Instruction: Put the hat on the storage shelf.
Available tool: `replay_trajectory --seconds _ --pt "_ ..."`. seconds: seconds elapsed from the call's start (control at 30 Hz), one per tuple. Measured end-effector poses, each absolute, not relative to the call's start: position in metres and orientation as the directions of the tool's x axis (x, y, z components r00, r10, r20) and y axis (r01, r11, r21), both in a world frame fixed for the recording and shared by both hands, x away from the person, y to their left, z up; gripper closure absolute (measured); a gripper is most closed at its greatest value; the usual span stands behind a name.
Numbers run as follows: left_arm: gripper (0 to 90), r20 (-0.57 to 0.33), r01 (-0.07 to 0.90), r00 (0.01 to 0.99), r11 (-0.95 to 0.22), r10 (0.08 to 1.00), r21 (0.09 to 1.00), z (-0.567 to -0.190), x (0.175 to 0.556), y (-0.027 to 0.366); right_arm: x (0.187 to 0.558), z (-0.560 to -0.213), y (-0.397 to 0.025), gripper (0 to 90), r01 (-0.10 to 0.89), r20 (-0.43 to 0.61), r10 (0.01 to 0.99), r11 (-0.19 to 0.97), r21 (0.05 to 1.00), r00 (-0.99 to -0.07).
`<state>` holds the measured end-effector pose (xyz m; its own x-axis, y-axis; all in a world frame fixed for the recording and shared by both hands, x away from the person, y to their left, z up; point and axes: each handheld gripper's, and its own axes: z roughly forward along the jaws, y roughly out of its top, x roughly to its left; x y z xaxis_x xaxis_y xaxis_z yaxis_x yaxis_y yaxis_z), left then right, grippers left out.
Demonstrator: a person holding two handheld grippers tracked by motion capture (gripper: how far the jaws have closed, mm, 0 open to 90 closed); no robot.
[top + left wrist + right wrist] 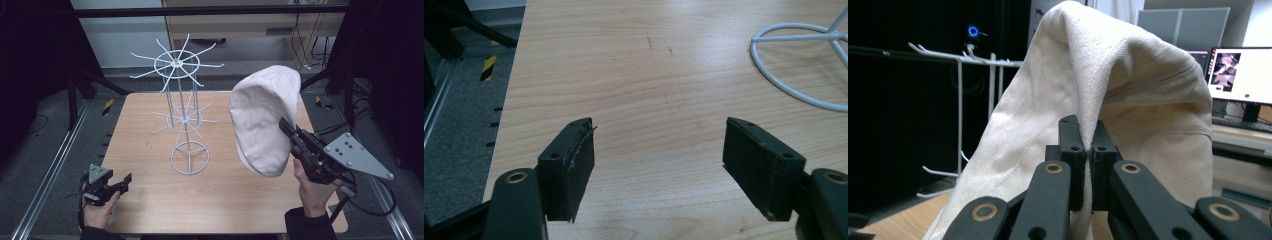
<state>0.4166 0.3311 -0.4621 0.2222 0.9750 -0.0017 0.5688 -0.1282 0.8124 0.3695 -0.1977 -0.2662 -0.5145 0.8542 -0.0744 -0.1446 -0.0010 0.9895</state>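
A soft cream cloth cap (264, 117) with a woven grain hangs in the air right of the white wire rack (184, 107), pinched in the right gripper (286, 128), jaws clamped on a fold. The left gripper (125, 181), low and left of the rack, gapes wide, empty.

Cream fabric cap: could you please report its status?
Right gripper shut on cream fabric cap, held aloft. Left gripper open, empty. White wire rack stands clear.
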Motion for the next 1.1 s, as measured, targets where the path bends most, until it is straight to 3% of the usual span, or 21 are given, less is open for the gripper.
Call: replay_trajectory --seconds 0.57,1.1 --pt "28.5 0.002 0.572 0.224 -0.133 0.975 0.809 -0.462 0.417 0.331 0.363 -0.232 -0.167 88.8 -0.242 -0.112 0.822 -0.032 0.97 -0.558" --pt "28.5 -0.001 0.568 0.224 -0.13 0.975 0.813 -0.462 0.417 0.331 0.376 -0.21 -0.128 88.8 -0.267 -0.141 0.789 -0.031 0.963 -0.598"
